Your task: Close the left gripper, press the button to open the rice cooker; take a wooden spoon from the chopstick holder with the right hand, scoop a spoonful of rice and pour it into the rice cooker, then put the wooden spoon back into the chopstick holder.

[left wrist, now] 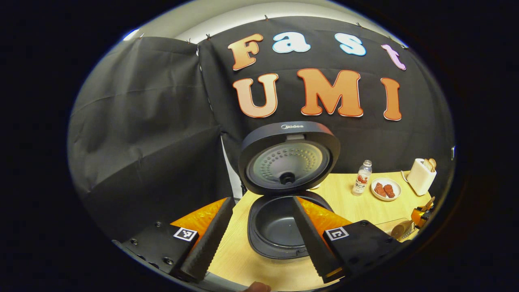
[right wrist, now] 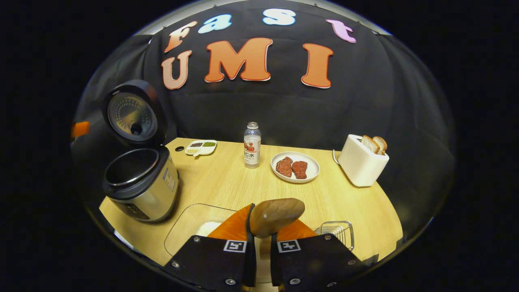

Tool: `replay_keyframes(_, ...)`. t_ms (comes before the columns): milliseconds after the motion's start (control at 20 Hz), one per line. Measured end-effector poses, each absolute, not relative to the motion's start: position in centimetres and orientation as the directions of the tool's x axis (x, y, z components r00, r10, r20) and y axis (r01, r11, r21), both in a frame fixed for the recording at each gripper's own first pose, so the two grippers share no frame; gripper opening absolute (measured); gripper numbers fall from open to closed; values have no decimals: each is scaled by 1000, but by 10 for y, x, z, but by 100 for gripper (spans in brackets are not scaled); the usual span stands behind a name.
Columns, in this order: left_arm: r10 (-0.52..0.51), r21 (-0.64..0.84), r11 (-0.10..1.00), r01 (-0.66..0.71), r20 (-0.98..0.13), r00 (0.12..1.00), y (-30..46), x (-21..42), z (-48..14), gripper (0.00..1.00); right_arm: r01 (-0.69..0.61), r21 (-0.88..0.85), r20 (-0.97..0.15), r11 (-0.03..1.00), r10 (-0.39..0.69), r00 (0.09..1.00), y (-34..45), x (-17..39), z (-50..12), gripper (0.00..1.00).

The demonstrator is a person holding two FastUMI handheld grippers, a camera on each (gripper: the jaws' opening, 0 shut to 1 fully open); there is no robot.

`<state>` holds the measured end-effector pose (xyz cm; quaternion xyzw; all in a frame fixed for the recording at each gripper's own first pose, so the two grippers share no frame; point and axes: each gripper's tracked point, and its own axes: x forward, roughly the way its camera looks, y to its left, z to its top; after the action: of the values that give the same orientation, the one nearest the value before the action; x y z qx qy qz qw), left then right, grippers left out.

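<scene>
We see the cooker (left wrist: 279, 227) lid up, left gripper (left wrist: 255, 239) jaws spread over the pot; right gripper (right wrist: 259, 243) jaws pinch the spoon (right wrist: 275, 215) — light, stiff, smooth wood, we judge — above the rice tray (right wrist: 190, 227), so grip the handle firmly.

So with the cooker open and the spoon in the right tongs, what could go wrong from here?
1. The wooden spoon is clamped near its bowl end in the right tongs; it could twist while digging into the rice container.
2. The rice cooker sits near the table edge, so a knock from the open left tongs hovering over it might shift it.
3. The raised lid overhangs the pot, leaving less room for the pour.
</scene>
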<state>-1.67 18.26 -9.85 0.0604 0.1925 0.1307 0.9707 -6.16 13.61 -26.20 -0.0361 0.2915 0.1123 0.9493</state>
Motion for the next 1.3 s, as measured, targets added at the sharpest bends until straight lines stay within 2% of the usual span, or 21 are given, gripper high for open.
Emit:
replay_keyframes(250,283,169,957,-235,-379,881,193,-10,-107,100,-311,-137,-503,940,205,840,158,-73,-278,10)
replay_keyframes(500,264,176,962,-209,-404,876,190,-5,-114,100,-306,-55,-528,951,232,817,182,-91,-300,10)
replay_keyframes(750,242,186,966,-179,-414,877,187,-4,-115,96,-195,126,-580,973,232,781,185,-88,-309,10)
replay_keyframes(850,232,184,968,-169,-418,878,185,-4,-116,99,-138,202,-599,970,234,766,182,-83,-310,10)
replay_keyframes(1200,214,151,975,-164,-428,878,188,-4,-120,100,40,438,-656,898,289,698,179,-77,-316,10)
replay_keyframes(1300,216,148,975,-167,-430,877,191,-5,-120,96,69,496,-657,866,322,682,182,-77,-316,10)
